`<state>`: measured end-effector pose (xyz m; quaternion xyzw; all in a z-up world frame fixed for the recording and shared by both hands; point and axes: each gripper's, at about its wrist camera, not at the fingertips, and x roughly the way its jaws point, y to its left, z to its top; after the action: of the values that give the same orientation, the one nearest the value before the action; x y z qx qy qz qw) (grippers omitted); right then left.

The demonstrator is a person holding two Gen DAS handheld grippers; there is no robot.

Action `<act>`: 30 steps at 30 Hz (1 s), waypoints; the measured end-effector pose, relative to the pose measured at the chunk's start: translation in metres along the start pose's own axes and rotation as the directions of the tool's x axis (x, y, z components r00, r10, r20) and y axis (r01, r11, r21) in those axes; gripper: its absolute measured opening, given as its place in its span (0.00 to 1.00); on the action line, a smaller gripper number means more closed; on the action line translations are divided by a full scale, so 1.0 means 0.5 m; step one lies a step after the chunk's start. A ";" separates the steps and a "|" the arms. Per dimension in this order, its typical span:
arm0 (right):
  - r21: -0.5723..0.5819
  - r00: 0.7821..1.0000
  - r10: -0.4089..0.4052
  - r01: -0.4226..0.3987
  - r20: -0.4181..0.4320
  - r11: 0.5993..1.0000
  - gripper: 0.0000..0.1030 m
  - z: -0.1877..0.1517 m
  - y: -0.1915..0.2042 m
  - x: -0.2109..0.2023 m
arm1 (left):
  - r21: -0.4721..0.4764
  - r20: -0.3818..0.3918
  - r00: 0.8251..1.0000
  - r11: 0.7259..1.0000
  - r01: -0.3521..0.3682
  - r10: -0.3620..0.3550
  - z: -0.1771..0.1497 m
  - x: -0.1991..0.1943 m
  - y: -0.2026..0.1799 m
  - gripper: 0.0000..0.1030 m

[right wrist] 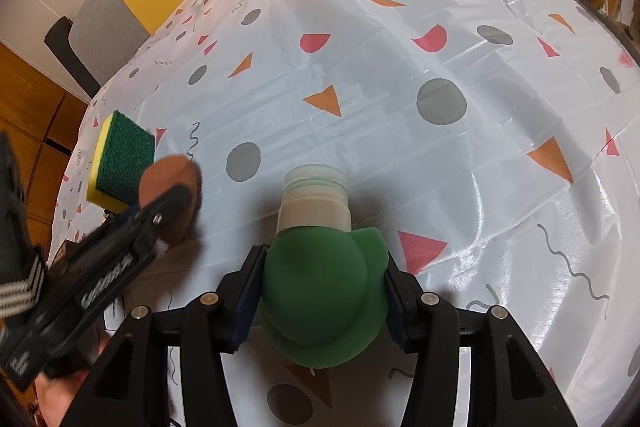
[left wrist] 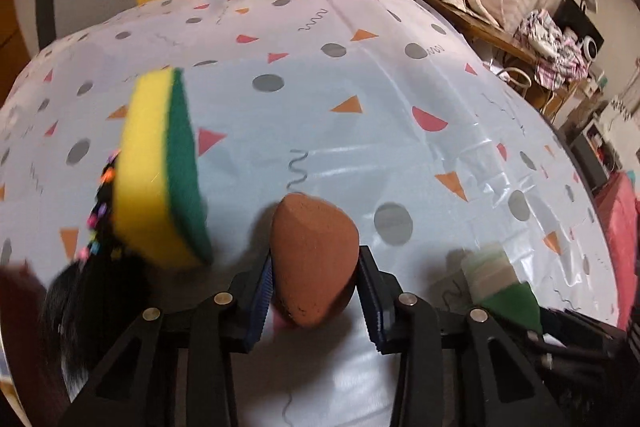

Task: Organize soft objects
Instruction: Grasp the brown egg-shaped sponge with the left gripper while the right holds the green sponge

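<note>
The brown teardrop sponge [left wrist: 312, 263] sits between the blue pads of the left gripper [left wrist: 316, 291], its pointed end away from the camera, and both pads press against its sides, so the gripper is clamped on it. From the right wrist view the same sponge [right wrist: 170, 195] shows as a brown disc at the tip of the left gripper [right wrist: 176, 203], low over the desk [right wrist: 400, 75] near its left edge; whether it touches the cloth I cannot tell. Just beside it, toward that left edge, a yellow and green scouring sponge [left wrist: 160, 167] lies on the patterned cloth; in the left wrist view it looks tilted and blurred, with its green face turned toward the brown sponge. A black furry thing with coloured beads [left wrist: 96, 227] lies against the scouring sponge at the near left edge; what it is stays unclear.

The right gripper [right wrist: 324, 291] is closed on a green soft bottle [right wrist: 320, 291], its pads squeezing the rounded body from both sides. The bottle's white screw collar and clear cap [right wrist: 314, 199] point away from the camera toward the middle of the desk. In the left wrist view that bottle [left wrist: 500, 291] appears at the lower right, well apart from the brown sponge
</note>
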<state>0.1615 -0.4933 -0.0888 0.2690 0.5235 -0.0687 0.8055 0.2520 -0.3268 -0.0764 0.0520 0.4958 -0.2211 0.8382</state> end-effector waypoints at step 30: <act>-0.040 1.000 0.002 -0.001 0.026 0.999 0.49 -0.020 0.007 -0.014 | -0.174 0.166 0.979 0.974 0.145 -0.116 -0.279 -0.329 0.158 0.38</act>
<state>0.1516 -0.4865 -0.0842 0.2523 0.5140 -0.0609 0.8176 0.1050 -0.1607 -0.0164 -0.0765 0.4500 -0.2321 0.8589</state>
